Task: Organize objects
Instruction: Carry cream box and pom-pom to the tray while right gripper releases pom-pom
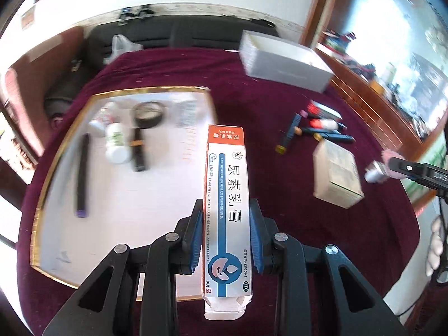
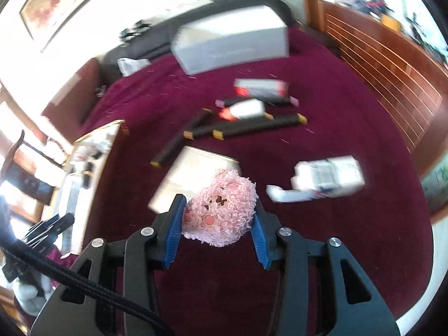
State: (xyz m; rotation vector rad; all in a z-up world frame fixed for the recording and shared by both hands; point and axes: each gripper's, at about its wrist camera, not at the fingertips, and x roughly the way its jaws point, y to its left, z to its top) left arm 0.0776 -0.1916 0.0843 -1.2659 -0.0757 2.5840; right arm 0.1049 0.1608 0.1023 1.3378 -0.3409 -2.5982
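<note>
My left gripper (image 1: 226, 224) is shut on a long white ointment box (image 1: 227, 184) with an orange end and a blue stripe. Its blue pads press on both long sides, and the box hangs over the right rim of a white, gold-edged tray (image 1: 47, 184). My right gripper (image 2: 219, 224) is shut on a pink fluffy plush toy (image 2: 221, 207), held above the dark red cloth (image 2: 336, 238) and a beige box (image 2: 193, 173). In the left wrist view the plush (image 1: 390, 158) shows at the right edge, with a silvery piece beside it.
The tray holds a black pen (image 1: 82, 173), a white bottle (image 1: 116, 142) and a black magnifier-like item (image 1: 142, 128). Several black sticks (image 2: 252, 128), a red-and-white tube (image 2: 243, 110), a crumpled white pack (image 2: 327, 179) and a large white box (image 2: 232, 44) lie on the cloth.
</note>
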